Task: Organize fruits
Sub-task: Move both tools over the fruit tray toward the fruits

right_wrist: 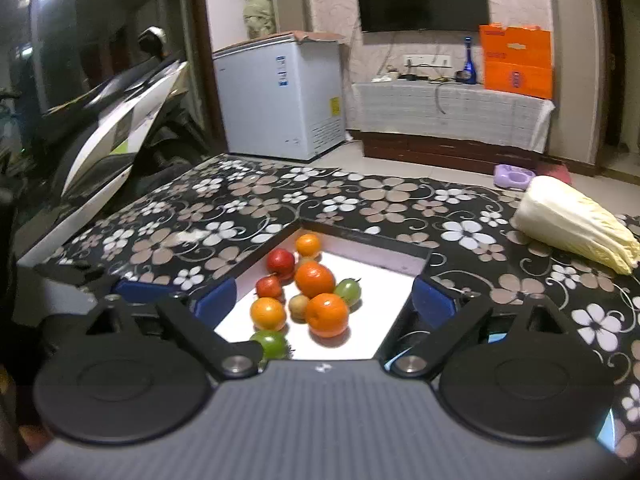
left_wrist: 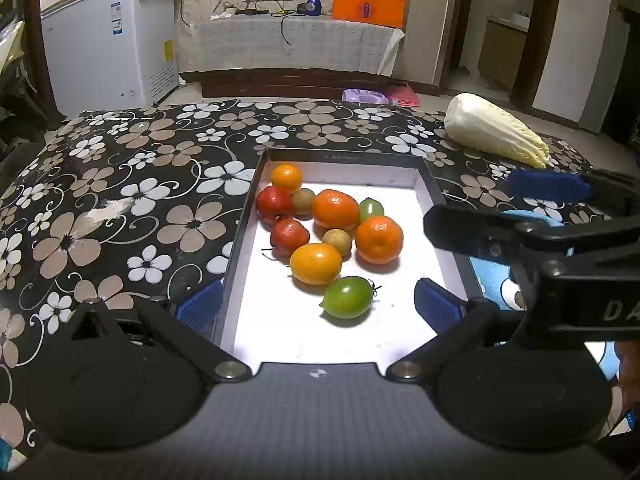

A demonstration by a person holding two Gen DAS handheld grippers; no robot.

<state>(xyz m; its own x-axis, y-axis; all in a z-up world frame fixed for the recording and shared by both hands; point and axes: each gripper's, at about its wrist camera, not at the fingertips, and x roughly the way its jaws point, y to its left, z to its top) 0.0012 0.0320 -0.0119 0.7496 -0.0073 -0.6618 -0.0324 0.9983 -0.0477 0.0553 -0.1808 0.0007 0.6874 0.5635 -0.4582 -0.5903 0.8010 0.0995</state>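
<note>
Ten small fruits lie clustered in the box, toward its far-left corner, the green tomato nearest the near edge. Both tools, left gripper and right gripper, hover over the box at its near end with jaws fully spread and nothing between them. Judged light, round, smooth-skinned and prone to rolling; tomatoes soft, so pinch gently across the widest girth, starting with the green tomato, which sits clear of the cluster.

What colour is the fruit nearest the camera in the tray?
Green, seen best in the left wrist view.
</note>
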